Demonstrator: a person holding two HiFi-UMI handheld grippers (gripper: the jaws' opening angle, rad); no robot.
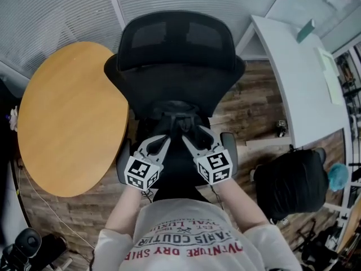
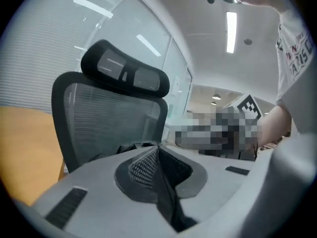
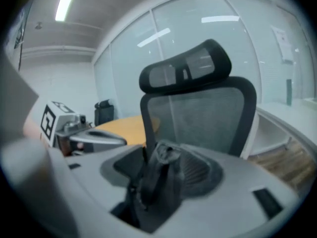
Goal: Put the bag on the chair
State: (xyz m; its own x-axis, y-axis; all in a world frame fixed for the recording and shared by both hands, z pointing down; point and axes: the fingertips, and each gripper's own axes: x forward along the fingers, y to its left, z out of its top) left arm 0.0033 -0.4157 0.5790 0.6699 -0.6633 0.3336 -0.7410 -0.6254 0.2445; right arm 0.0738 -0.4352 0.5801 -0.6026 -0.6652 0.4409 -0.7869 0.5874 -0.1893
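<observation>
The black office chair [image 1: 176, 44] faces me, its mesh back and headrest upright. A black bag [image 1: 178, 113] hangs just over its seat, between the tips of both grippers. My left gripper [image 1: 167, 135] is shut, and in its own view a thin black strap [image 2: 167, 195] runs down the seam between the pads [image 2: 143, 167]. My right gripper [image 1: 189, 135] is closed on a bunched fold of the bag's black strap [image 3: 159, 175], which sticks up past the tips. The chair back [image 2: 109, 118] fills the left gripper view and also stands behind the right gripper [image 3: 161, 150]. Most of the seat is hidden.
A round wooden table [image 1: 67, 117] stands close on the chair's left. A white desk [image 1: 299, 72] runs along the right, with a black rounded object [image 1: 293, 182] on the wooden floor below it. Frosted glass walls [image 1: 56, 10] close off the far side.
</observation>
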